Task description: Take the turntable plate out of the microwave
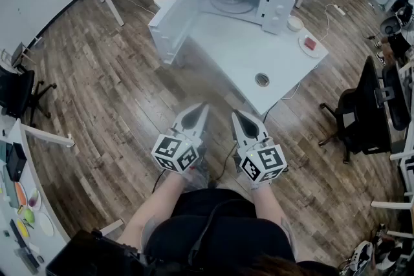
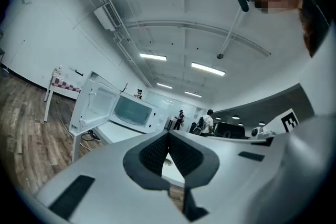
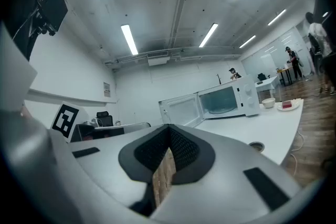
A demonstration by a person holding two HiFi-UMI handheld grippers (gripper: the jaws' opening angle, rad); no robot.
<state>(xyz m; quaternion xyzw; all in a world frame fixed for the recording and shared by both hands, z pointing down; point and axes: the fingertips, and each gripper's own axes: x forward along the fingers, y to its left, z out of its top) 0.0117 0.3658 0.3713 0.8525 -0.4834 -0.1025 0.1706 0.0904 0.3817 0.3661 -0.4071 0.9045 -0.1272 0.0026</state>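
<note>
The turntable plate [image 1: 233,2] is seen lying flat inside the microwave [image 1: 239,0], whose door [image 1: 169,26] is swung wide open to its left. The microwave is set at the far end of the counter [image 1: 252,55].

The left tool [image 1: 202,110] and the right tool [image 1: 238,114] are held side by side, well apart from the microwave and over the floor on its near side. Both are closed, pad against pad, with nothing caught between them.

Several slips can be expected from here. The plate is likely smooth and thin at the rim, so it may be dropped or cracked if it is pinched by one tool only or too near the edge. If it is drawn out tilted, it may be caught on the lip of the microwave's opening. The open door may be knocked if the left tool is brought in too wide. Nothing can be gripped until the jaws are parted.

To the right of the microwave a small bowl [image 1: 295,23] is set; its contents cannot be made out. Just nearer than it, a saucer [image 1: 303,47] is laid with a red thing [image 1: 310,43] on it.
</note>
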